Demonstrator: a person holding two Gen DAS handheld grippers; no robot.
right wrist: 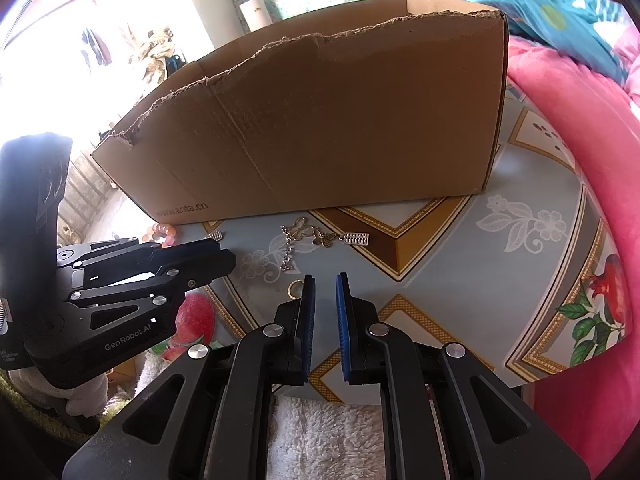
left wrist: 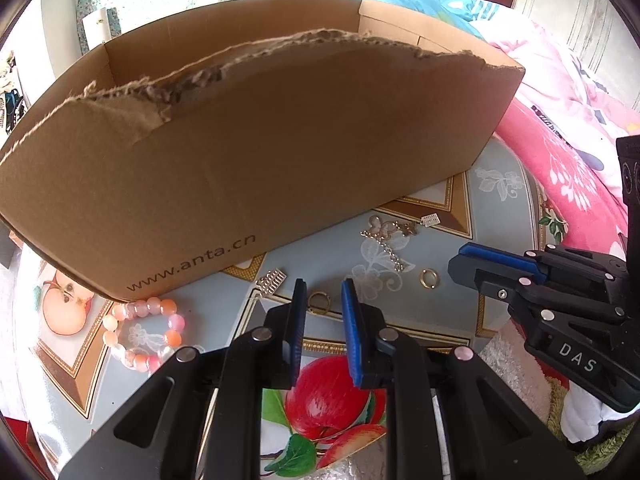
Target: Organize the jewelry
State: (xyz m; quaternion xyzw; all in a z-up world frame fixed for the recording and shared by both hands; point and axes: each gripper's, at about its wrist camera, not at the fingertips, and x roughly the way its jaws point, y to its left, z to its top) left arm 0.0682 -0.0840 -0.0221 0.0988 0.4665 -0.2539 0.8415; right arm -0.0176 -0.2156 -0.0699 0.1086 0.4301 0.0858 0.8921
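Left gripper (left wrist: 323, 292) and right gripper (right wrist: 325, 285) narrowly parted, empty; cardboard box (left wrist: 256, 152) interior hidden

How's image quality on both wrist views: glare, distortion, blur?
Left wrist: sharp, the box bowed by fisheye, dark vignette corners. Right wrist: window at upper left blown out to white, box wall shaded, rings still legible.

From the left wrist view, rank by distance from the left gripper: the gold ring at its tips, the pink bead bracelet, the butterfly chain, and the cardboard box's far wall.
1. Gold ring, on the tablecloth between the tips of the left gripper.
2. Pink bead bracelet, to the left.
3. Butterfly chain, ahead and right.
4. Cardboard box far wall, beyond everything.
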